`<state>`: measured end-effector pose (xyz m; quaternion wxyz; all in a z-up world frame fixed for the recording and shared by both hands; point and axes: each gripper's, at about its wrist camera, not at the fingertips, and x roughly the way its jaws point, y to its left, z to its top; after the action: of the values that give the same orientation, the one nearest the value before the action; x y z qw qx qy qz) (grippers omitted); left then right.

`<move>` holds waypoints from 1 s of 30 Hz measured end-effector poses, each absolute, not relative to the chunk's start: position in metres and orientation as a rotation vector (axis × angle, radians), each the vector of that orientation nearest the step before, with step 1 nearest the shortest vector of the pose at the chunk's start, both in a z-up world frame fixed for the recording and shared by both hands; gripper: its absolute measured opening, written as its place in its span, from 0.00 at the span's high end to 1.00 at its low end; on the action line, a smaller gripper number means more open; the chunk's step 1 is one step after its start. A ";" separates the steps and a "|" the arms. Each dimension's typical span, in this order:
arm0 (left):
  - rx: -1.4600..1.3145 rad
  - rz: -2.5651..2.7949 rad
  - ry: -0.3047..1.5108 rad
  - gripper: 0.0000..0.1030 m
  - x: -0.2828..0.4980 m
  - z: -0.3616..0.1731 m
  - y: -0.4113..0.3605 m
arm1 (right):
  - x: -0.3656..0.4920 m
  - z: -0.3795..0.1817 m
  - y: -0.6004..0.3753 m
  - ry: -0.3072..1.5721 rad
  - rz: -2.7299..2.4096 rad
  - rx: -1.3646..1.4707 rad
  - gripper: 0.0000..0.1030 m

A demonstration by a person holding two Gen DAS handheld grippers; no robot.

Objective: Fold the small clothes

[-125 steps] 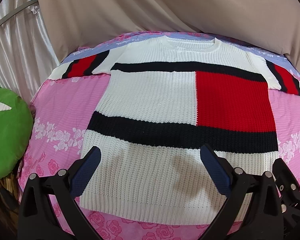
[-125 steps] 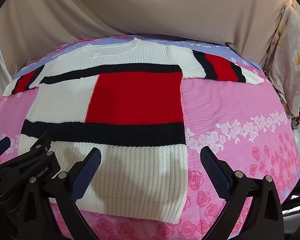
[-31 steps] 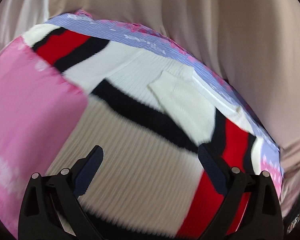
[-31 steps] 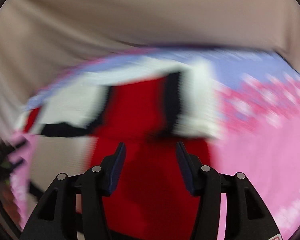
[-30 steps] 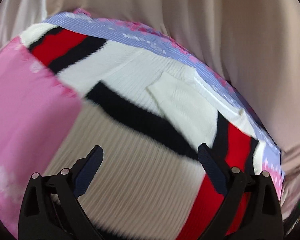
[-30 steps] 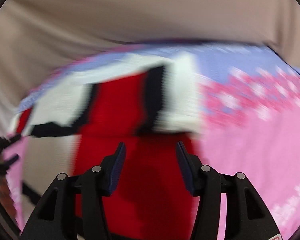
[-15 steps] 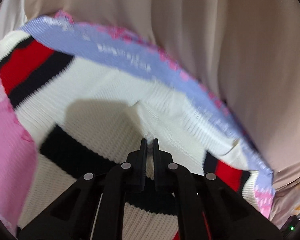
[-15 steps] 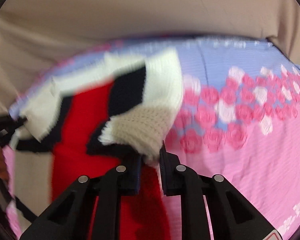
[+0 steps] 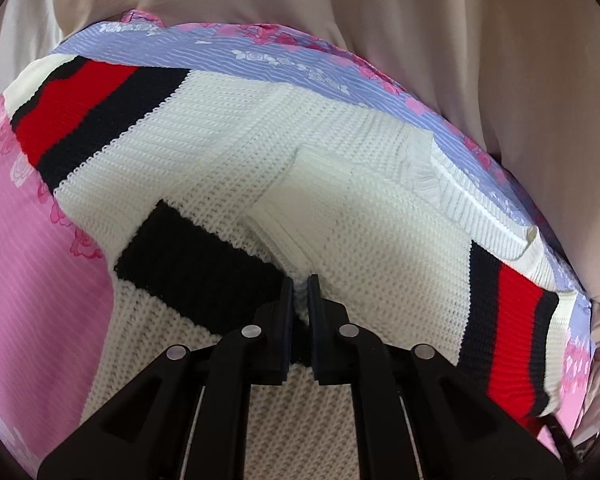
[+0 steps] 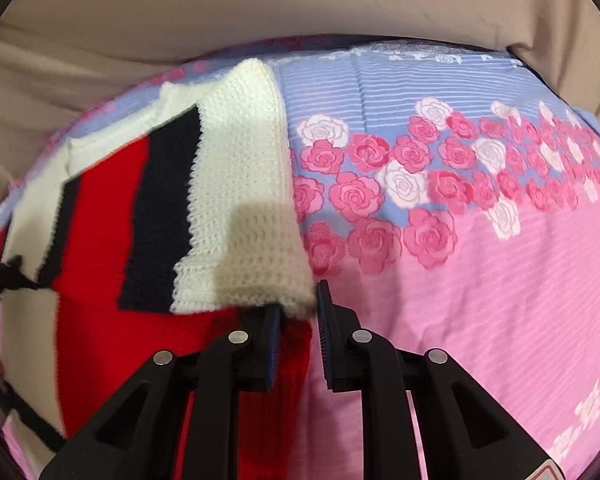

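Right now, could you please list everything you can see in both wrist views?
sweater: one, white knit with navy bands and red blocks, lying on the bedsheet, its right sleeve folded over the red chest panel.
bedsheet: one, pink with rose print and a lilac-blue striped band at the far end, under the sweater.
curtain: beige drape, behind the bed.
left gripper: one, black, shut on a white fold of the sweater near the collar.
right gripper: one, black with blue pads, closed on the white cuff of the sweater's folded sleeve.
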<state>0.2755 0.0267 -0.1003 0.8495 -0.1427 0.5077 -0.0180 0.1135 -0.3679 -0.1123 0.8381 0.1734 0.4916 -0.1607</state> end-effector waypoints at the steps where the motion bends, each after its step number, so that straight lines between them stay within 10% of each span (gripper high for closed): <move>1: -0.296 -0.043 1.068 0.92 0.275 -0.100 0.027 | 0.109 -0.103 -0.365 1.018 -0.344 0.377 0.85; 7: -0.272 -0.041 1.056 0.92 0.270 -0.103 0.031 | 0.105 -0.048 -0.332 0.857 -0.350 0.369 0.75; 13: -0.307 -0.043 1.056 0.91 0.268 -0.104 0.037 | 0.143 -0.119 -0.327 1.024 -0.347 0.287 0.90; 22: -0.591 0.138 0.969 0.46 0.276 -0.078 0.189 | 0.107 -0.062 -0.277 0.994 -0.297 0.249 0.73; 30: -0.647 0.543 0.957 0.41 0.341 -0.098 0.362 | 0.052 -0.075 -0.201 1.100 -0.225 0.234 0.62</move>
<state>0.3410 0.3620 -0.0983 0.8032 -0.3021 0.4466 0.2533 0.0518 -0.2006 -0.0752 0.8401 0.1108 0.5201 -0.1065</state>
